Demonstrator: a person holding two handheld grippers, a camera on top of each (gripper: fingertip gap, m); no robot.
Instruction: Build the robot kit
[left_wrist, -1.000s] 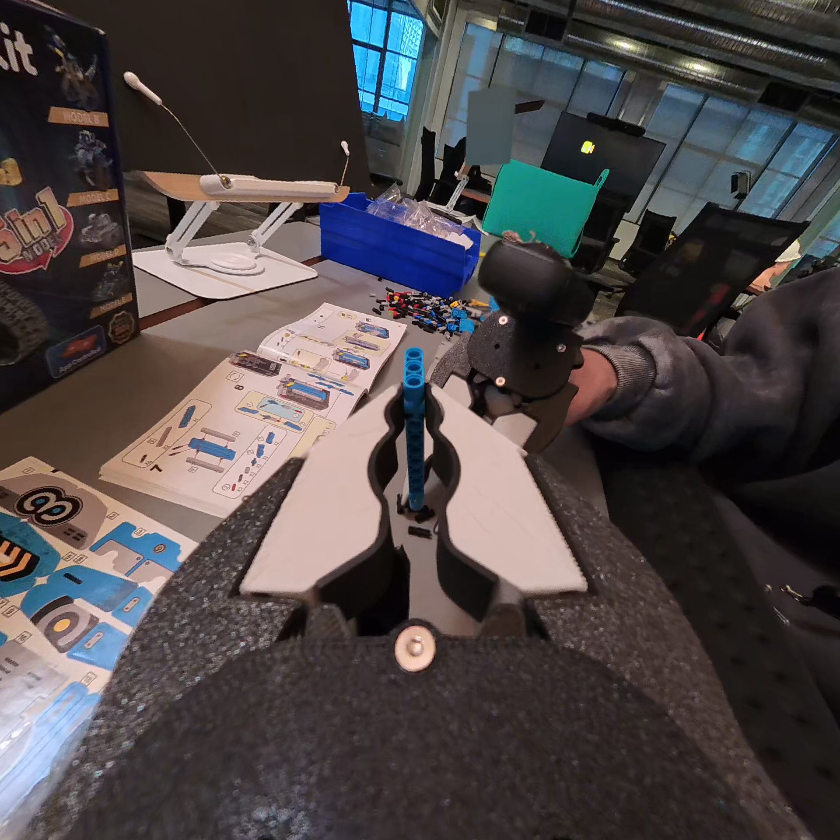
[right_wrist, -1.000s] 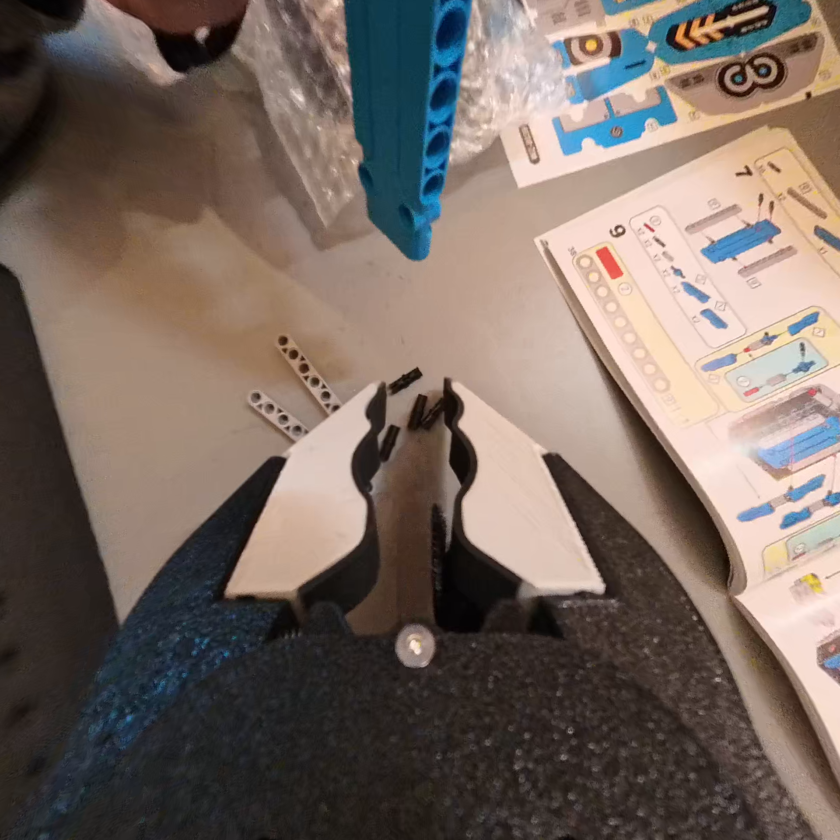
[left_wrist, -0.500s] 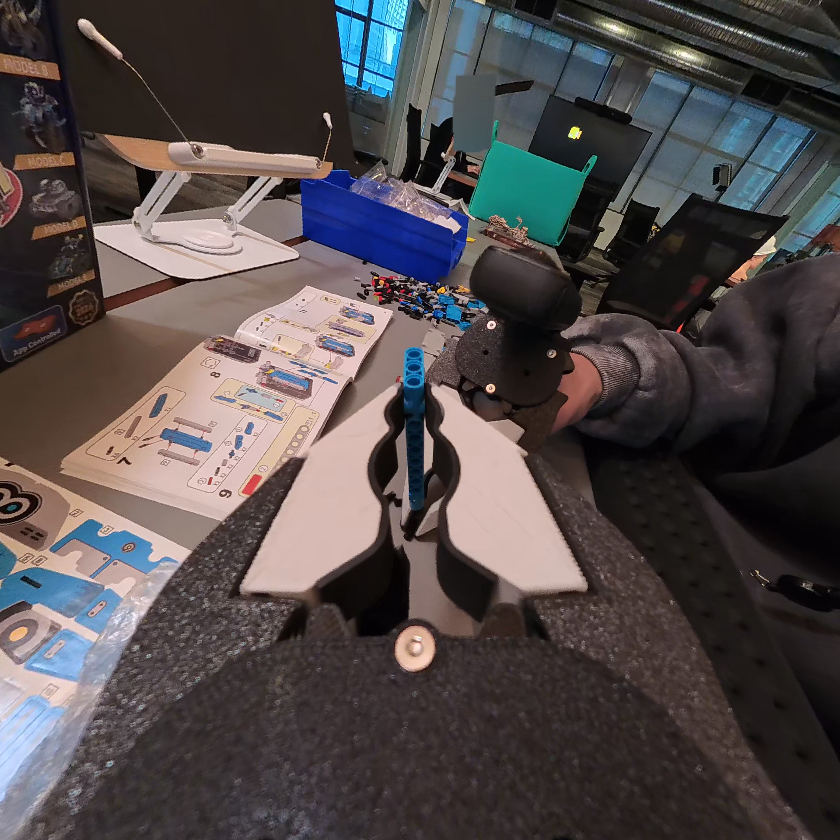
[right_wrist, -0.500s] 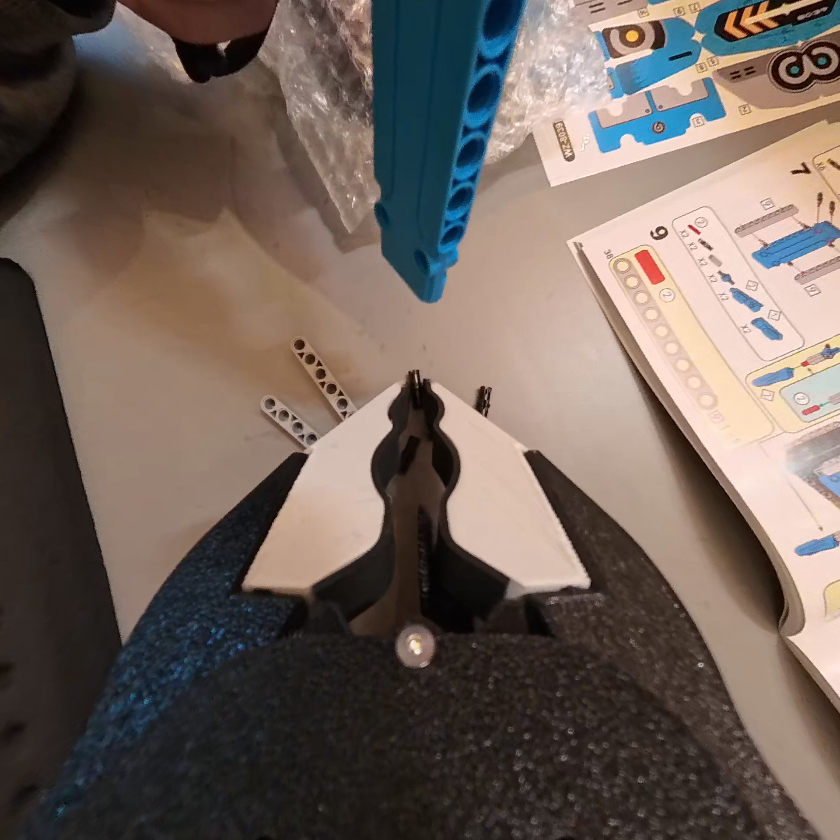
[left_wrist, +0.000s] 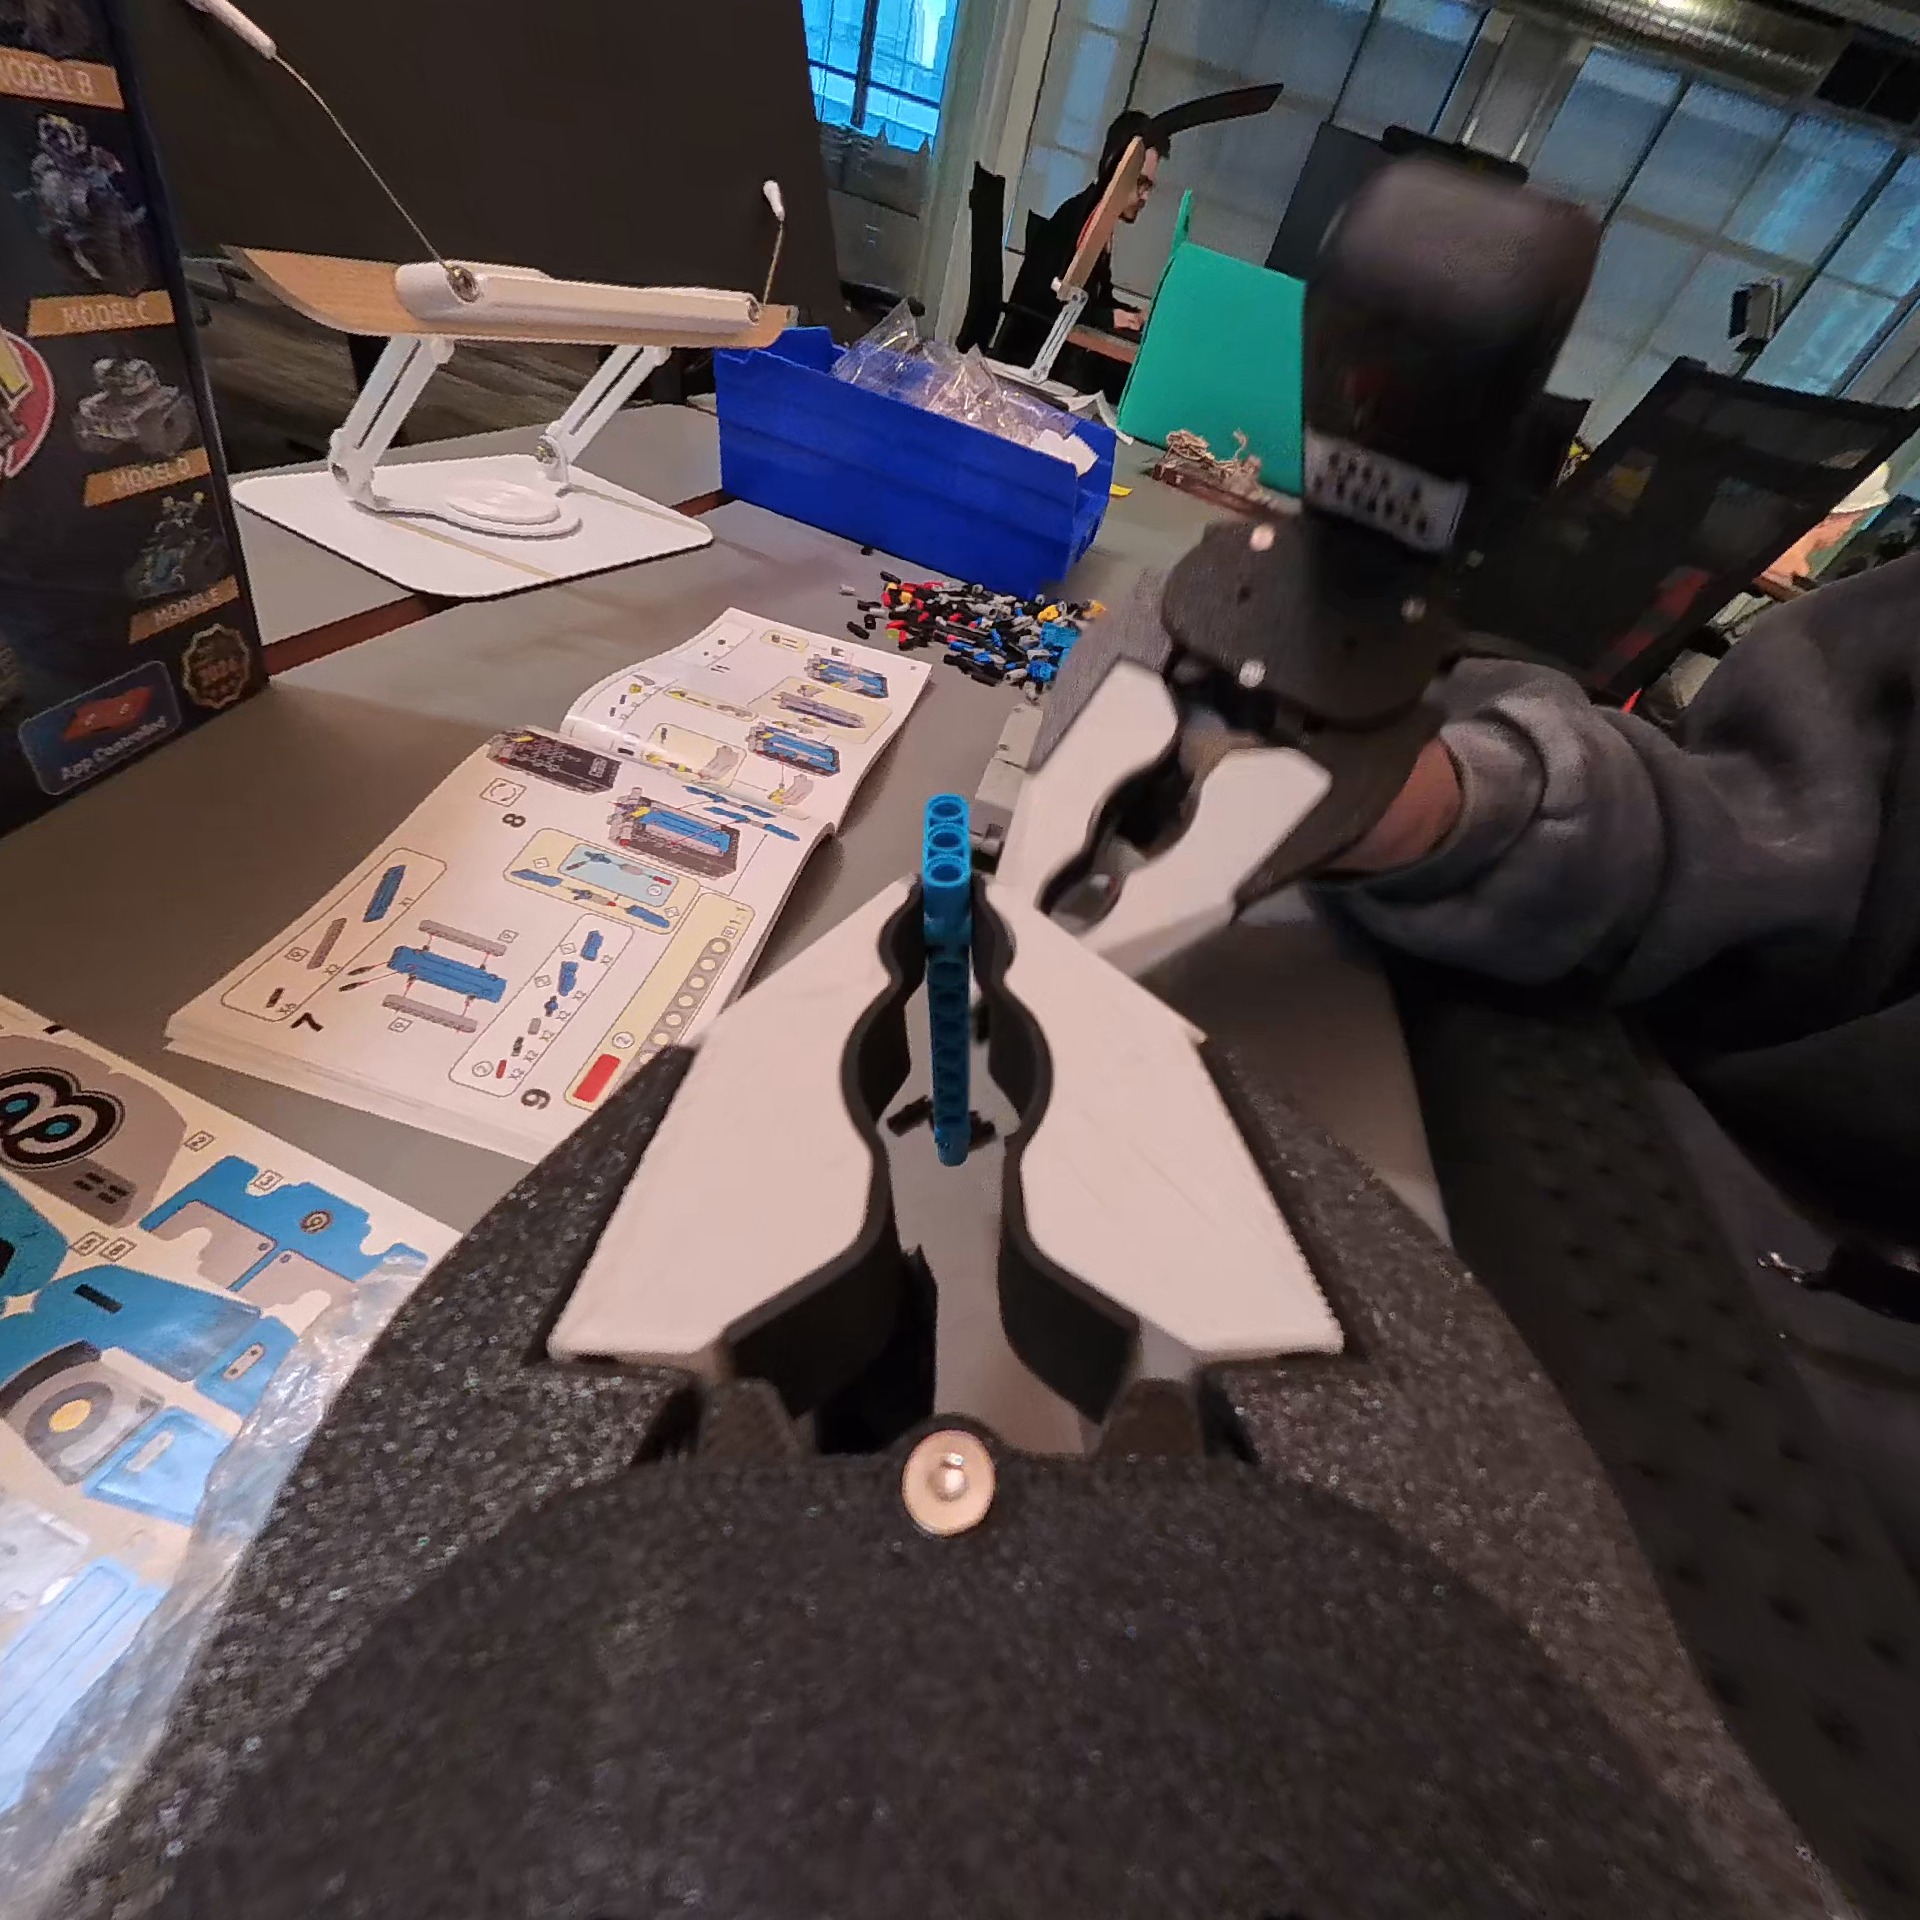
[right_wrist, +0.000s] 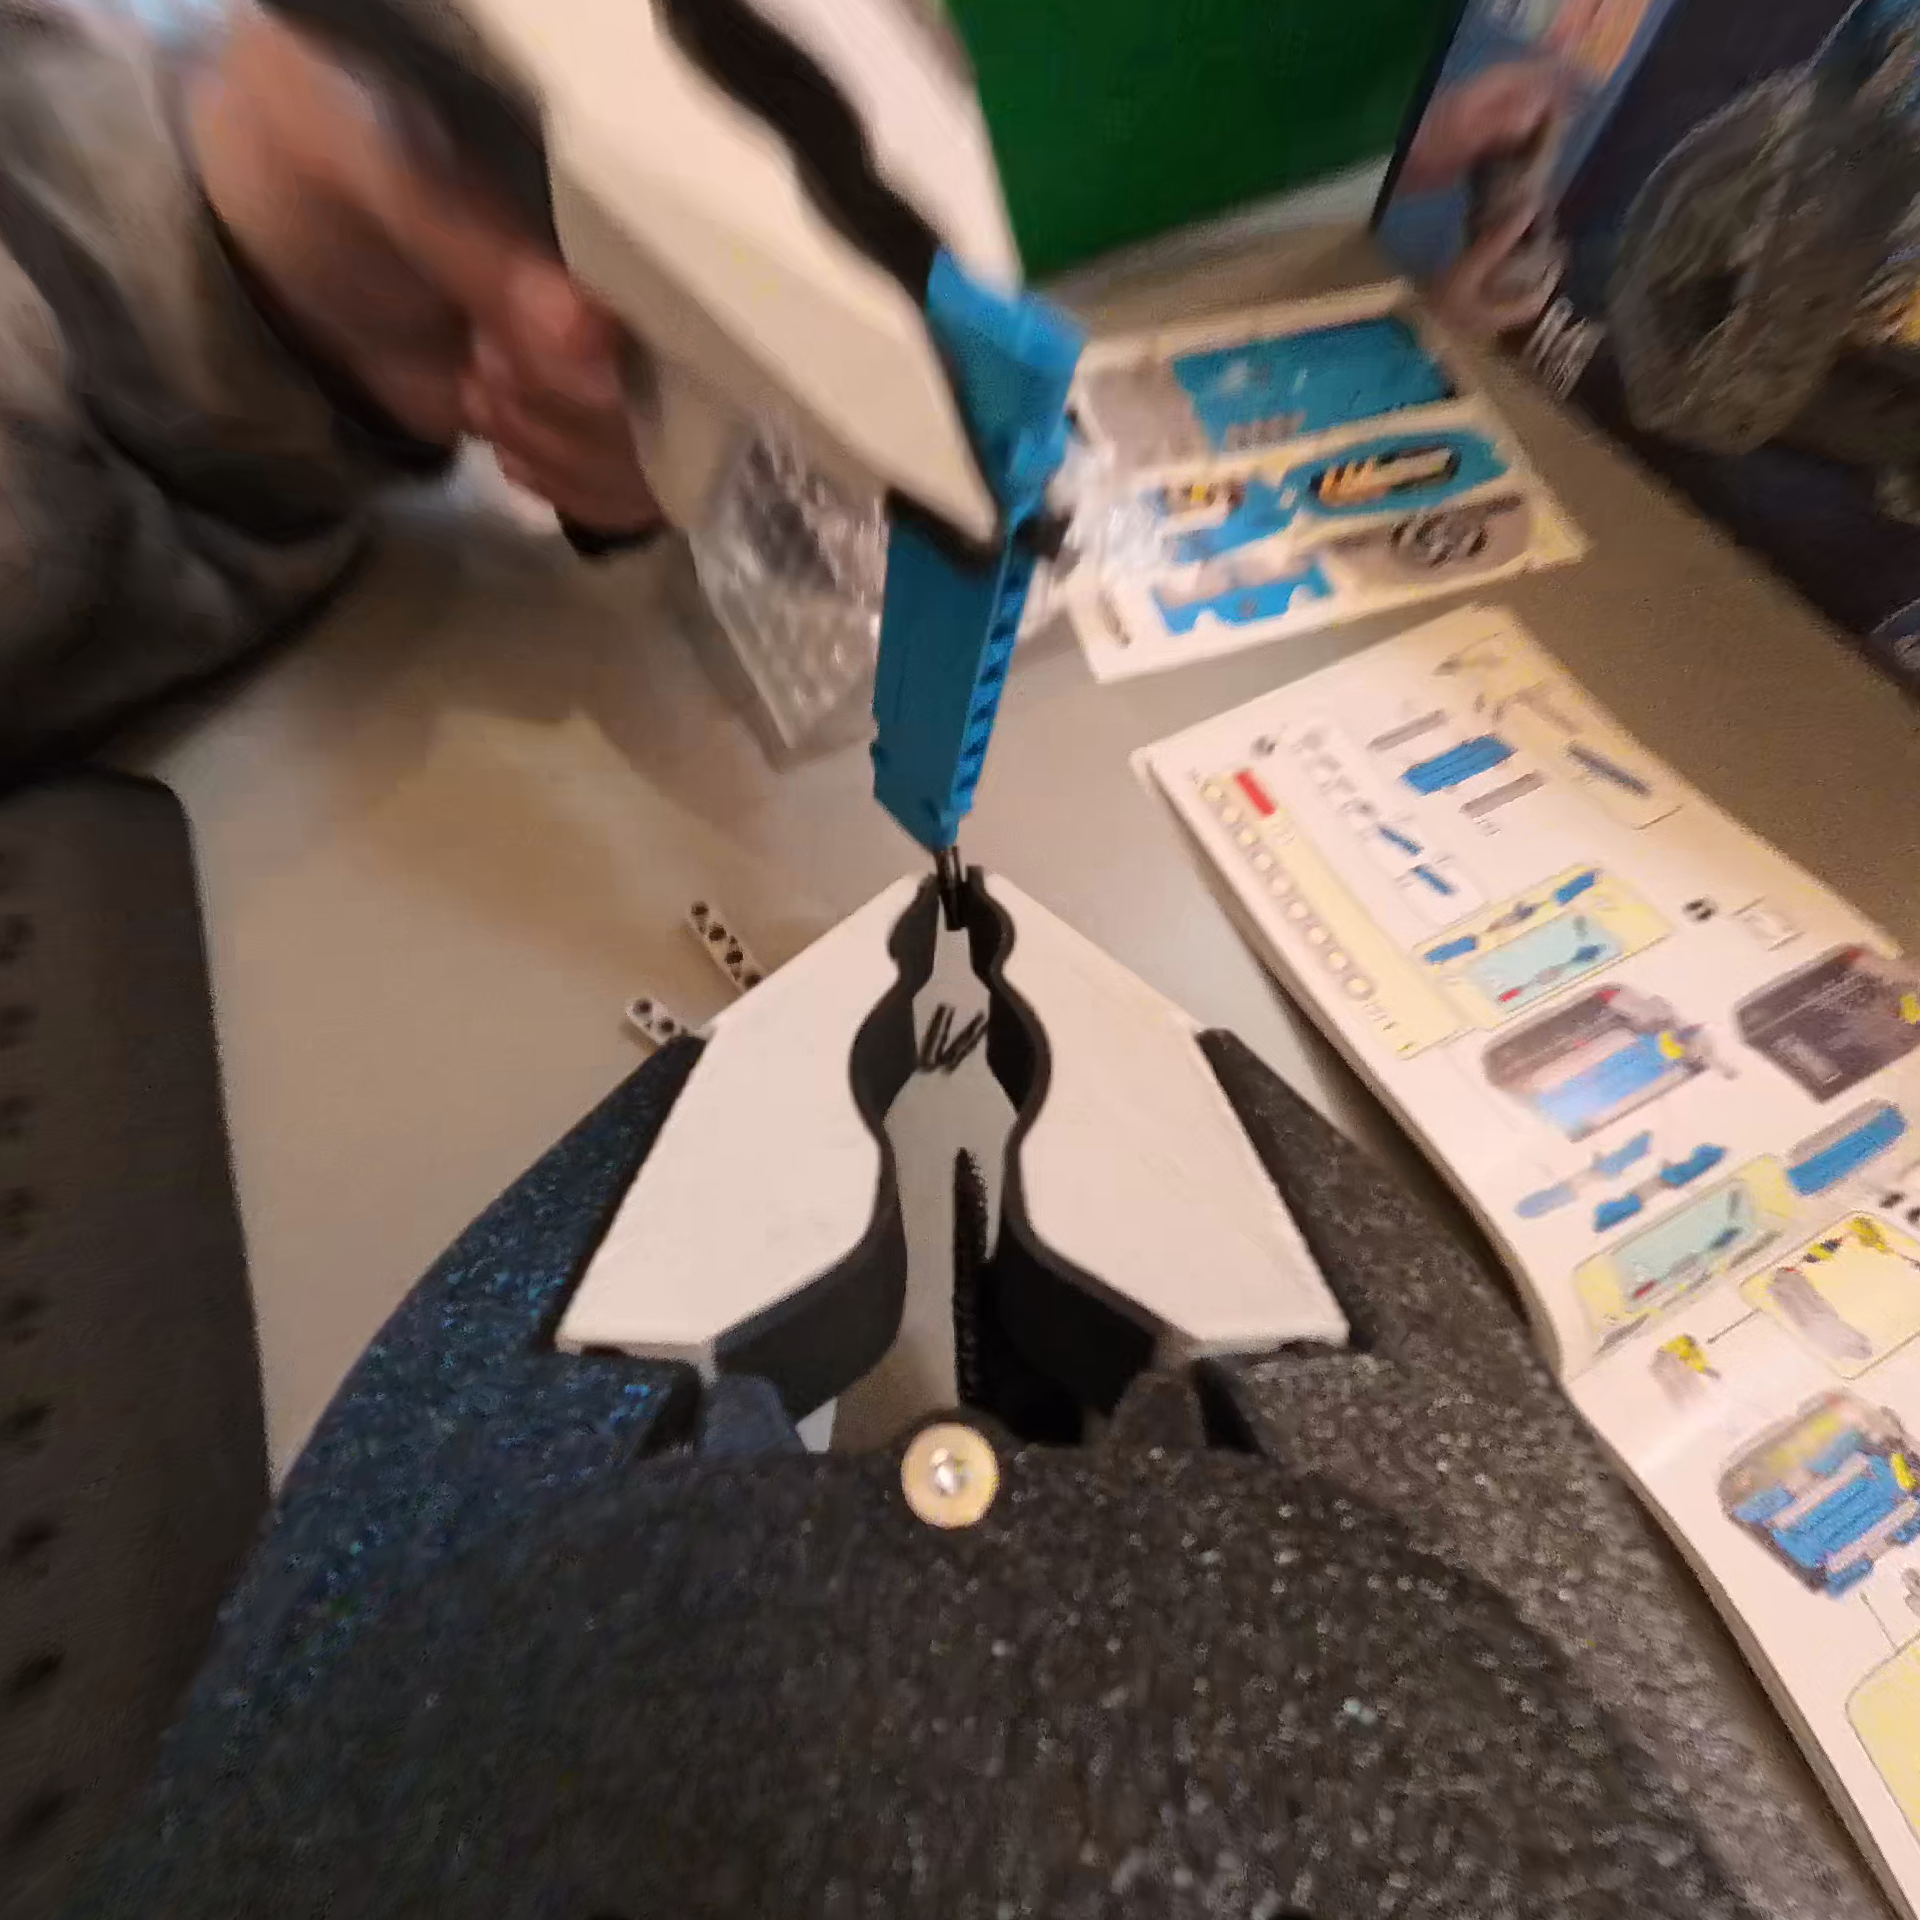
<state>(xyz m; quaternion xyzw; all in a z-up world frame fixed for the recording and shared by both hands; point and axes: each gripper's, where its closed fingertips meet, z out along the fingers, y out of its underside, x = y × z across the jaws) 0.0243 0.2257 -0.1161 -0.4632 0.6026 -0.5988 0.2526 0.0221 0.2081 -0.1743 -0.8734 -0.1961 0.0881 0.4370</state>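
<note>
Fingers, right gripper (right_wrist: 951, 899): pinched on 1 small black pin (right_wrist: 950, 891), its tip just under the lower end of the blue holed beam (right_wrist: 951, 665). Left gripper (left_wrist: 948, 914): clamped on that beam, held upright above the grey table (left_wrist: 208, 894). Handling, as judged: keep pin in line with the end hole, beam steady; open instruction booklet (left_wrist: 540, 914), loose grey beams (right_wrist: 717, 945) nearby.

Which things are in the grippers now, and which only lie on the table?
In use: left gripper, shut on blue beam; right gripper, shut on black pin at the beam's end.
Lying about: booklet, sticker sheet, parts pile, blue bin, stand, box.
</note>
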